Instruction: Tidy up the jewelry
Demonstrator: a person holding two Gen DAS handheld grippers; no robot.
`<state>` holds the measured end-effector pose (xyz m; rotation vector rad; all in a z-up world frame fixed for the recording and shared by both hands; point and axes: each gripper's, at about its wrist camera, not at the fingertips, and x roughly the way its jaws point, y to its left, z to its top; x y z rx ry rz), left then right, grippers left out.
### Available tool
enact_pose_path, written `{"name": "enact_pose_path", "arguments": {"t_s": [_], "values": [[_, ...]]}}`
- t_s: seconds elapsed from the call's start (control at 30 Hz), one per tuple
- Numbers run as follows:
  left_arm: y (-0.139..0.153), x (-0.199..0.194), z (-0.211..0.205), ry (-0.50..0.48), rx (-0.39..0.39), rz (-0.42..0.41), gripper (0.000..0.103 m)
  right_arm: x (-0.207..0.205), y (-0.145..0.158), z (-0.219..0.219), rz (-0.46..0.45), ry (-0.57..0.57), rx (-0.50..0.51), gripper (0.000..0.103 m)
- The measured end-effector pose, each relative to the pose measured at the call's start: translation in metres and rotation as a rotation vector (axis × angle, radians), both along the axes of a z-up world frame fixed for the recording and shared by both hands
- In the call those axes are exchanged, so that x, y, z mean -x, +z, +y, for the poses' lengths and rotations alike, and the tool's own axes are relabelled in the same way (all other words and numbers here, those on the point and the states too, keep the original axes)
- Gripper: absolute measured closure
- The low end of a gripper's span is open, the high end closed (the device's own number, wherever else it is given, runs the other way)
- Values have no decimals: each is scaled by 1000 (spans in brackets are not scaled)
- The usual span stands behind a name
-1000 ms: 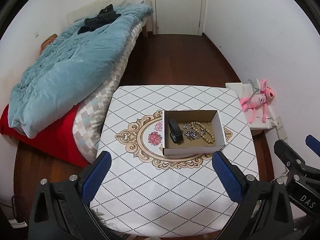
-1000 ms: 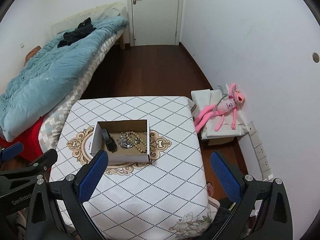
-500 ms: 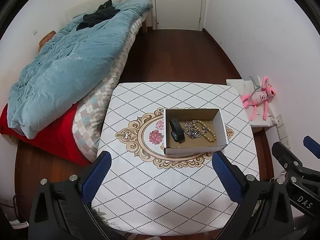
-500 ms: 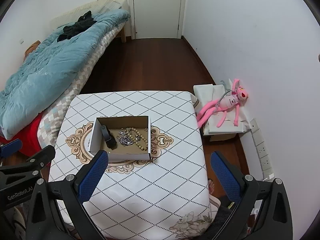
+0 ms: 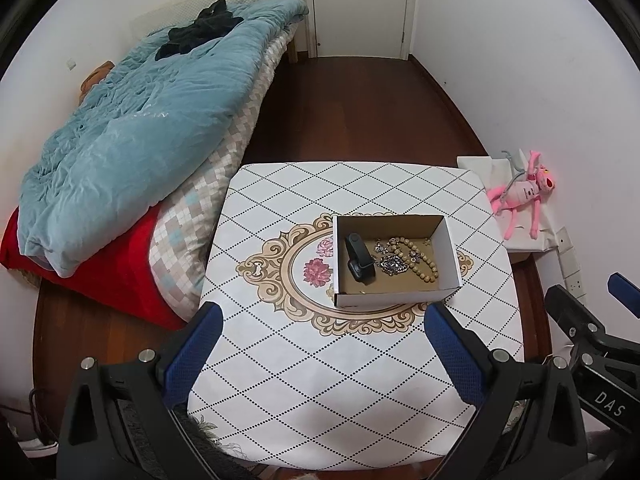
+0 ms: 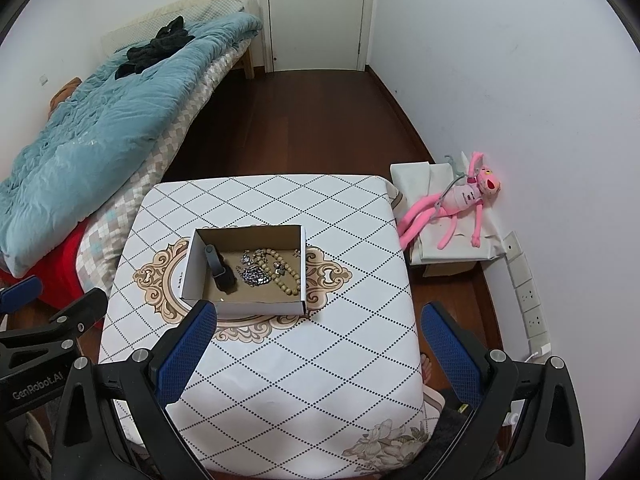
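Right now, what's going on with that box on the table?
A person holds a claw in each hand above the table, and neither is touching anything. The left claw and the right claw are both open and empty. The cardboard box sits on the patterned cloth, holding a black watch, a wooden bead string and a tangle of silver jewelry.

A square table (image 5: 360, 380) (image 6: 280, 380) covered by a white cloth with a dotted diamond pattern and an ornate beige medallion carries one open cardboard box (image 5: 396, 299) (image 6: 244, 307), set on the medallion toward the table's far half, left of center in the right wrist view.
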<state>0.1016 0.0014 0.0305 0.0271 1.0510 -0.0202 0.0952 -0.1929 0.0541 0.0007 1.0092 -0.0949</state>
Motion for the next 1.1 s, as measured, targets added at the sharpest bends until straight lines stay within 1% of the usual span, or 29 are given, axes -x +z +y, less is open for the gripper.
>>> {"name": "enact_pose_path", "arguments": {"t_s": [0.47,1.1], "values": [[1,4,0,-6,12,-2,0,2,-3,1,6,-3,1,0],[1,3,1,0,6,-3,0,1,-7,5,19,-8,5,0]]}}
